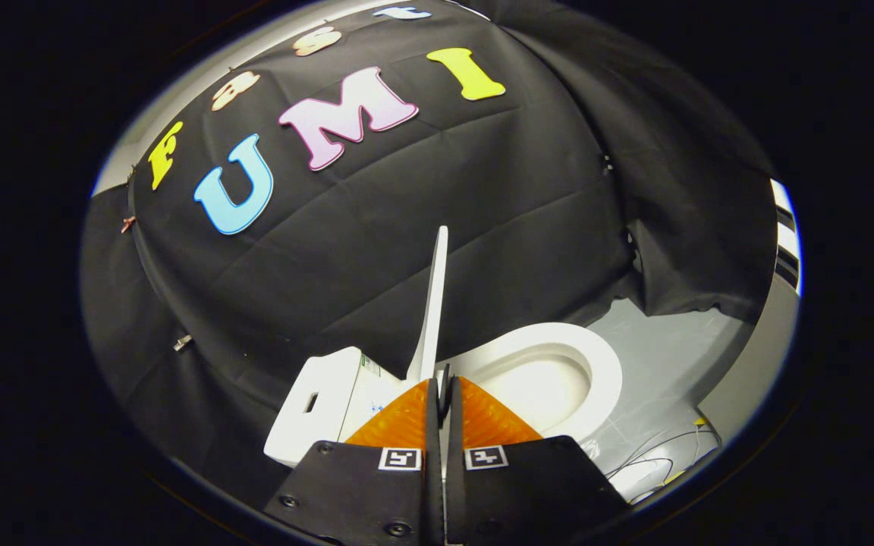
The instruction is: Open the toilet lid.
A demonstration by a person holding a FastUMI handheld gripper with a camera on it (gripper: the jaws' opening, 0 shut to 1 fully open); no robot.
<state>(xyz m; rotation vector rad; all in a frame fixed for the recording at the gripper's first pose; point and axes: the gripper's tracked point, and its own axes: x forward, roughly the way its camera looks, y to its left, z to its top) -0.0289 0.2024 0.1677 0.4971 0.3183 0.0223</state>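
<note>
The white toilet lid stands raised and is seen edge-on as a thin blade running away from the fingertips. It rises between the tank on the left and the open seat and bowl on the right. My gripper is shut on the lid's near edge, with the two fingers pressed close on either side of it. The seat ring lies down on the bowl, and the bowl's inside is in full view.
Black cloth hangs behind and around the toilet. Grey floor spreads beyond the bowl on the right, with thin cables lying on it near the toilet's base.
</note>
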